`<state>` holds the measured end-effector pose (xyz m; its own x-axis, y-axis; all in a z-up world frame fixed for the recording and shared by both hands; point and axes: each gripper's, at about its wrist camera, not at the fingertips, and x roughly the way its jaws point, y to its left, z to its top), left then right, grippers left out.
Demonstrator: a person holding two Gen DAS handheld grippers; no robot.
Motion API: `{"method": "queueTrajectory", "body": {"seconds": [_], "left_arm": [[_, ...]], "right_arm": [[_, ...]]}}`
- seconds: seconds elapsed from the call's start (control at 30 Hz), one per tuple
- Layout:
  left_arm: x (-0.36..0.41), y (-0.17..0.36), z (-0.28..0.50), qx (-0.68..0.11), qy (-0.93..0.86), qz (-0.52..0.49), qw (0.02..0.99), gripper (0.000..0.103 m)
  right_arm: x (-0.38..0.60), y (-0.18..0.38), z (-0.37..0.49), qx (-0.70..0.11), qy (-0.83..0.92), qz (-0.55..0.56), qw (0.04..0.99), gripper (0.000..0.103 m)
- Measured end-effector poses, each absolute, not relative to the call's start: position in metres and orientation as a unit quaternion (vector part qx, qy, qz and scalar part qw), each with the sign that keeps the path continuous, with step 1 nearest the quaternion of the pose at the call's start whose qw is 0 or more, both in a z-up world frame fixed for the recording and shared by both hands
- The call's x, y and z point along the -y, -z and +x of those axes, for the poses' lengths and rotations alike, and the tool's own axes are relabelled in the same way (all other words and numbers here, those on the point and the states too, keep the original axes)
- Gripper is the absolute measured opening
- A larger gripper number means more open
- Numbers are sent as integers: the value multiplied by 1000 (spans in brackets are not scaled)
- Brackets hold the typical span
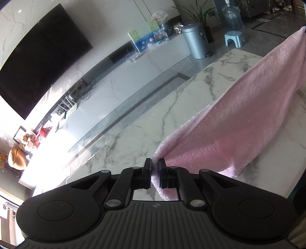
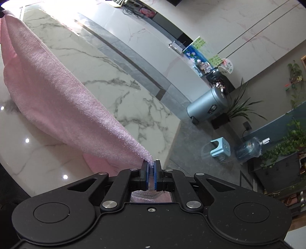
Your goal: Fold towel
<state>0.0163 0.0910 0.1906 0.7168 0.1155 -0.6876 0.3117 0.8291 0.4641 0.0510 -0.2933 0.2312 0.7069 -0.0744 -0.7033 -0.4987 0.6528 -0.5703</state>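
A pink towel (image 1: 239, 118) is stretched in the air above the white marble table (image 1: 172, 115). My left gripper (image 1: 155, 162) is shut on one corner of it. The towel runs from there up to the far right of the left wrist view. My right gripper (image 2: 151, 163) is shut on the opposite corner of the towel (image 2: 57, 90), which runs up to the top left of the right wrist view. The towel's lower part sags toward the table (image 2: 124, 86); I cannot tell if it touches.
A grey bin (image 1: 197, 42), a small blue stool (image 1: 234, 38) and a water bottle (image 1: 231, 15) stand on the floor beyond the table. A low white TV cabinet (image 1: 124, 80) and a dark TV (image 1: 38, 63) line the wall. The table edge (image 2: 176, 134) lies right of my right gripper.
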Motion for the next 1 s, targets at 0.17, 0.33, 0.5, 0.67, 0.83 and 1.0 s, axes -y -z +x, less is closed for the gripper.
{"method": "queueTrajectory", "body": {"seconds": [0.17,0.33,0.5,0.67,0.83,1.0], "left_arm": [[-82,-216,23,-349,43,303,886,6],[-74,-233,41,-339,35,314,886,6],[-69,-234,68,-346,36,311,884,6],[-58,-233,101,-348,32,328,877,6],[-55,-237,139,-342,22,334,878,6],[-53,-243,171,-335,12,345,877,6]], "right_arm": [[293,-261,55,-331,-110,-400,848,3],[294,-281,70,-318,-102,-398,854,3],[294,-288,96,-317,-102,-402,853,3],[290,-287,131,-317,-97,-406,851,3],[287,-287,174,-311,-86,-409,853,3],[284,-290,215,-304,-82,-410,856,3]]}}
